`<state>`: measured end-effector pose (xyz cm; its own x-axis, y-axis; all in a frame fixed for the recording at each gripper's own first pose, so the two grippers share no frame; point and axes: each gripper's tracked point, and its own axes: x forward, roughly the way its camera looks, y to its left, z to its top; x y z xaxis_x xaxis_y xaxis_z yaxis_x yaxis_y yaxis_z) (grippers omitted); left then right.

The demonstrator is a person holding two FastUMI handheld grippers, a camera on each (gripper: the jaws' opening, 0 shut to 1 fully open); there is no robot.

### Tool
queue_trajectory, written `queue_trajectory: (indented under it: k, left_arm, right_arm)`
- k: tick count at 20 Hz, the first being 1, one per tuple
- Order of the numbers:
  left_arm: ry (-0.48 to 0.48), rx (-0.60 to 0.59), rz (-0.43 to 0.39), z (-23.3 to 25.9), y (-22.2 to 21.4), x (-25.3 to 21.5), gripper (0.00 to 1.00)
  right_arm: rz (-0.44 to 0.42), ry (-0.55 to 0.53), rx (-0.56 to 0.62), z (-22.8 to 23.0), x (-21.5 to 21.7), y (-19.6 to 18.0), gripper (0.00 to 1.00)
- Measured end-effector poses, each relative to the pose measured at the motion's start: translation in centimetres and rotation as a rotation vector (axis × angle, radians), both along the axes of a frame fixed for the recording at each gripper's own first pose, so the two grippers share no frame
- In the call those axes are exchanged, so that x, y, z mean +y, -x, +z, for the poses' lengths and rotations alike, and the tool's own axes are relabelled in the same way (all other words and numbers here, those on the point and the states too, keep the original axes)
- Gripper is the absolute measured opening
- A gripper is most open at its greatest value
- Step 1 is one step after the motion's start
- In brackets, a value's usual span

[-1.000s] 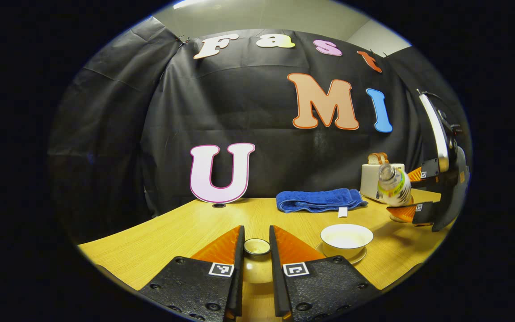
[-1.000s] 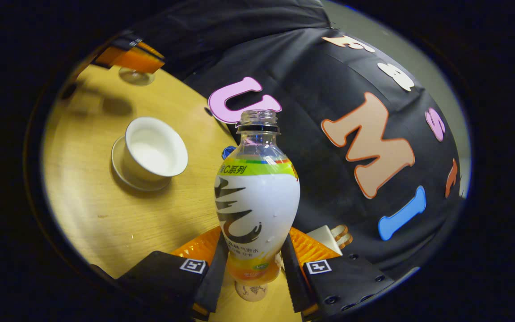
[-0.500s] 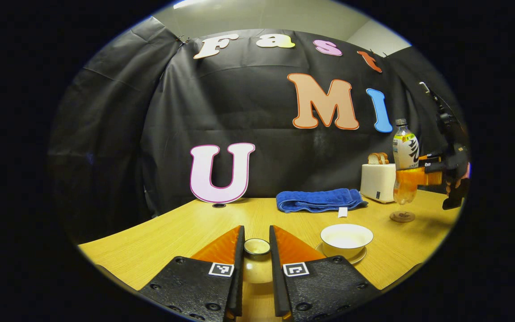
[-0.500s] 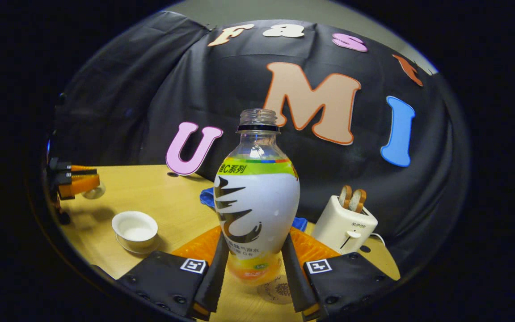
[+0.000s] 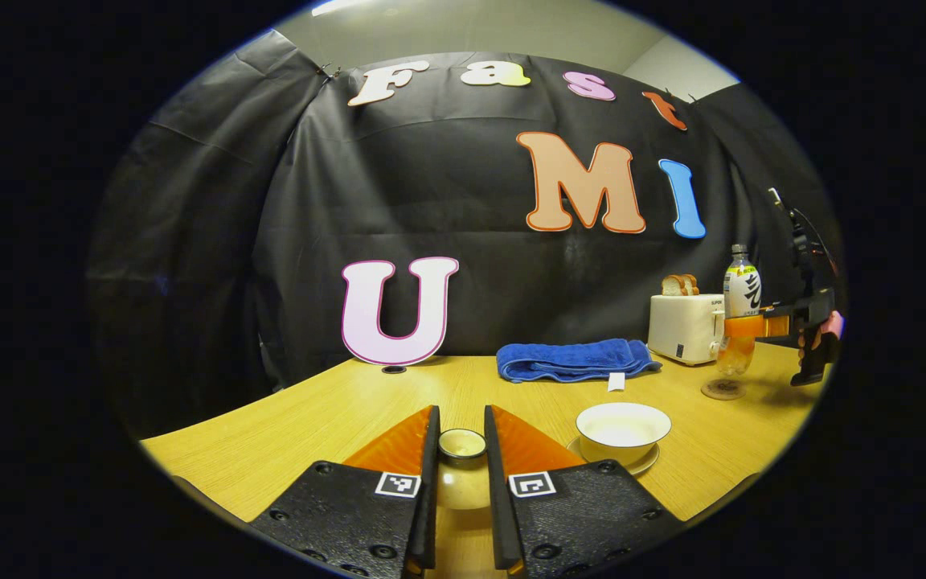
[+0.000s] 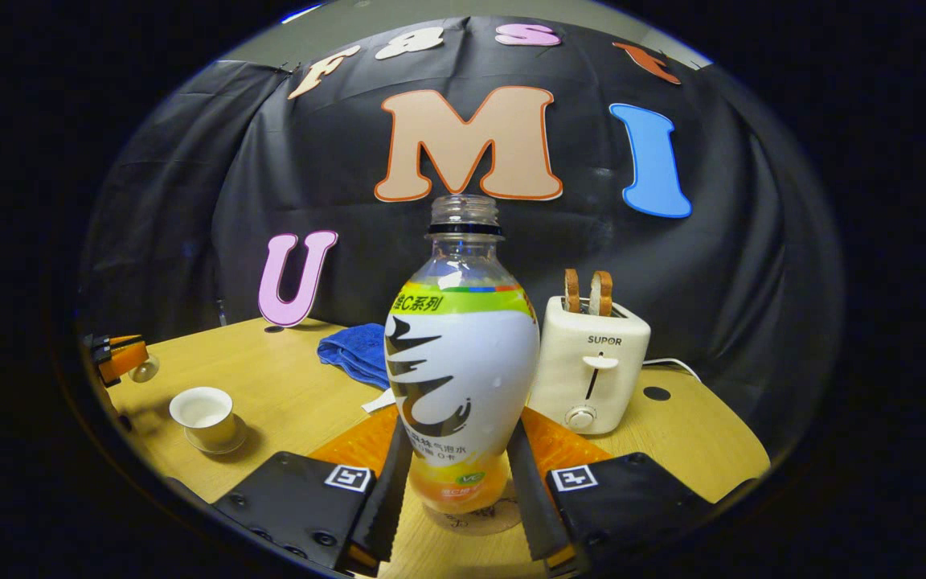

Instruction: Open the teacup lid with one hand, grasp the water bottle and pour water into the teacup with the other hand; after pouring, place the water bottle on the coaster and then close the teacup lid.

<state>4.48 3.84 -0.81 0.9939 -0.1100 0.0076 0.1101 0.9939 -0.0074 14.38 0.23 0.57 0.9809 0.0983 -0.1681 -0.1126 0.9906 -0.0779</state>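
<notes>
Two grippers are shown at a wooden bench [image 5: 334,410]. The water bottle [image 6: 463,378] is held upright between the fingers of the right gripper [image 6: 457,486], both fingers being pressed against its lower body; its neck is uncapped. Directly beneath its base the round coaster [image 6: 471,519] is seen, though whether the two touch cannot be told. In the left gripper view the same bottle [image 5: 740,310] is seen far off at the right, gripped above the coaster [image 5: 723,390].

The teacup lid [image 5: 461,474] is clamped between the narrowly set fingers of the left gripper [image 5: 460,462], its knob facing forward. The open teacup [image 5: 622,428] stands on its saucer [image 5: 641,464] just to the right of these fingers — uncovered, white inside.

Behind the teacup a folded blue towel [image 5: 575,359] is laid near the bench's rear edge, and a white toaster [image 5: 682,326] with two slices of bread [image 5: 678,284] stands beside it, close behind the bottle. In the right gripper view the toaster [image 6: 592,362] is placed just right of the bottle, the towel [image 6: 354,350] left of it, and the teacup [image 6: 202,412] well apart at the far left, near the left gripper [image 6: 121,358].
</notes>
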Motion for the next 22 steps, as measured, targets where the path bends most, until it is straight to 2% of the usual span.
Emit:
queue_trajectory:
  k: [4,12,19,20,22]
  left_arm:
    - [0.000,0.000,0.000,0.0,0.0,0.0,0.25]
    - [0.000,0.000,0.000,0.0,-0.1,0.0,0.25]
    - [0.000,0.000,0.001,0.0,0.0,0.0,0.25]
    - [0.000,0.000,0.001,0.0,-0.1,0.0,0.25]
    - [0.000,0.000,0.001,0.0,-0.1,0.0,0.25]
  right_arm:
    - [-0.015,-0.061,0.033,-1.9,-1.1,-0.3,0.66]
    - [-0.023,-0.075,0.045,-3.6,-2.4,-0.4,0.65]
    - [-0.011,-0.099,0.041,-3.8,-2.4,-0.4,0.73]
    - [-0.008,-0.099,0.047,-4.0,-2.3,-0.4,0.77]
    - [-0.002,-0.095,0.052,-4.2,-2.2,-0.2,0.77]
